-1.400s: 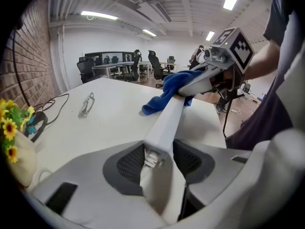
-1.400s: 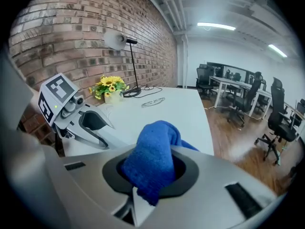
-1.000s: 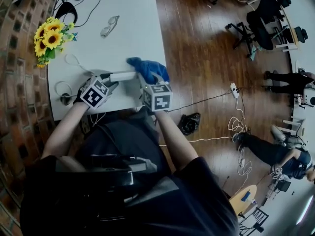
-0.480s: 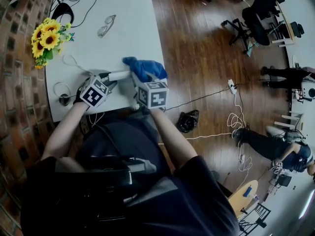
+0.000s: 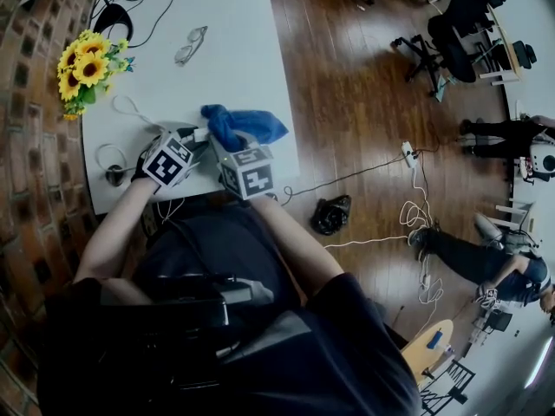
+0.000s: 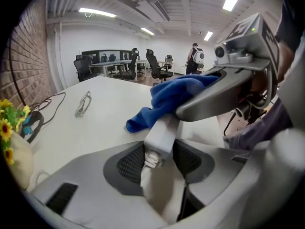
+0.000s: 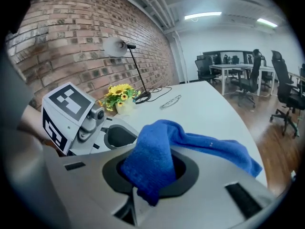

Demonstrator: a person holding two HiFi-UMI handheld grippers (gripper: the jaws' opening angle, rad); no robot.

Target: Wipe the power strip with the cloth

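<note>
Two sets of jaws are at work, and both are holding something. The jaws of my left gripper (image 6: 159, 159) stand partly apart and press on the cord end of the strip (image 6: 163, 128). The strip sticks out from them, away from me. I cannot tell if its far end rests on the bench (image 5: 243, 24).

The jaws of my right gripper (image 7: 152, 175) are almost closed and pinch a fold of the blue cloth (image 7: 157, 151). The rest of the cloth hangs out in front and lies over the far part of the strip.

The two grippers sit close together, near the edge of the bench next to me. Further out on the bench I see glasses (image 5: 192, 45) and yellow flowers (image 5: 87, 66).

I think the wiping is under way but not done. The cloth is on the far part of the strip. The part near my left jaws is bare, so I think that part needs a rub next. The bit under the left jaws cannot be wiped unless I change my hold.
</note>
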